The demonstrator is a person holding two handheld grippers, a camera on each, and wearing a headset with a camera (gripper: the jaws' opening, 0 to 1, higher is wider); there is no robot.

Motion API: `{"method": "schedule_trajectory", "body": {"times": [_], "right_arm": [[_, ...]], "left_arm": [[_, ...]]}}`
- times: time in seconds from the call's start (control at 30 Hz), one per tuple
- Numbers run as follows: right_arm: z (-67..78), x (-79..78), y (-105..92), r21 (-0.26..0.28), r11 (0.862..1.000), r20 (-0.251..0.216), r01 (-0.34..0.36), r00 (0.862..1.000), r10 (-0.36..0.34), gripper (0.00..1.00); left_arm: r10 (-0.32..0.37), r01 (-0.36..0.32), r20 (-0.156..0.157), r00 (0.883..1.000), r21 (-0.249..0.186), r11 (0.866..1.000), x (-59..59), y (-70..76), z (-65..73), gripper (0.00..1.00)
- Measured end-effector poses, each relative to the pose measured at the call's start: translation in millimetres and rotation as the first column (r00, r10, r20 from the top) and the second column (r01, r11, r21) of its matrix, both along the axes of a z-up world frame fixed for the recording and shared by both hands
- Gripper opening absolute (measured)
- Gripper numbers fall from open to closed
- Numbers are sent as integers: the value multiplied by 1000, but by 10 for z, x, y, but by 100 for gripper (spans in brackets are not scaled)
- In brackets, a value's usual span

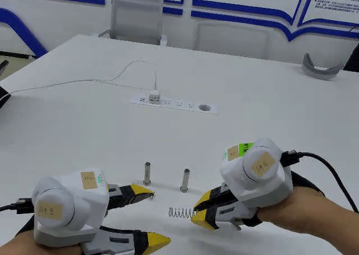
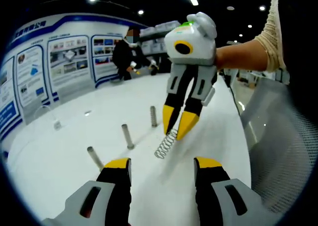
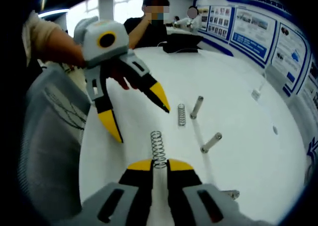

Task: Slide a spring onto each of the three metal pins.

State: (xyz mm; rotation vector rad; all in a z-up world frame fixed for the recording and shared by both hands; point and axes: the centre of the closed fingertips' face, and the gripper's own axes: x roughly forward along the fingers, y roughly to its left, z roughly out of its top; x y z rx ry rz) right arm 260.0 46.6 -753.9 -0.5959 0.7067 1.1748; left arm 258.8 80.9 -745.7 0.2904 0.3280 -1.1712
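Right gripper [image 3: 160,165]: jaws clamped on one end of a thin steel coil spring [image 3: 158,145]. The rest of the coil juts out free in front, low over the white table [image 1: 252,109]. Holding it by the end leaves the open far end clear, which I judge is what lets it meet a pin tip.

Left gripper [image 2: 162,164]: jaws apart, holding nothing, low over the table and facing the right one.

Three short grey metal pins [image 2: 127,135] stand upright in a row, all bare, between the grippers and a little beyond them. The held spring is near them but touches none.

A second small coil spring [image 3: 181,114] sits just beside one pin. I cannot tell whether it is standing or lying.

Judgement: no pin is loaded yet. The next move needs the coil tipped upright over a pin.
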Motion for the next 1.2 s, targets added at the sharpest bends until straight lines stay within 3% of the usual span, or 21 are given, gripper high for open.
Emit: {"method": "schedule_trajectory", "body": {"times": [0.37,0.87,1.2], "right_arm": [[96,-114,141,-13,996,1,-85,996,85,12],[119,-206,174,-40,990,-9,-139,990,139,12],[246,-216,234,-23,989,13,-146,989,146,12]], "left_arm": [[-45,45,27,999,22,999,-87,-58,-17,37],[-90,87,60,994,44,995,-156,-103,-32,15],[-94,91,59,994,44,995,-144,-109,-35,12]]}}
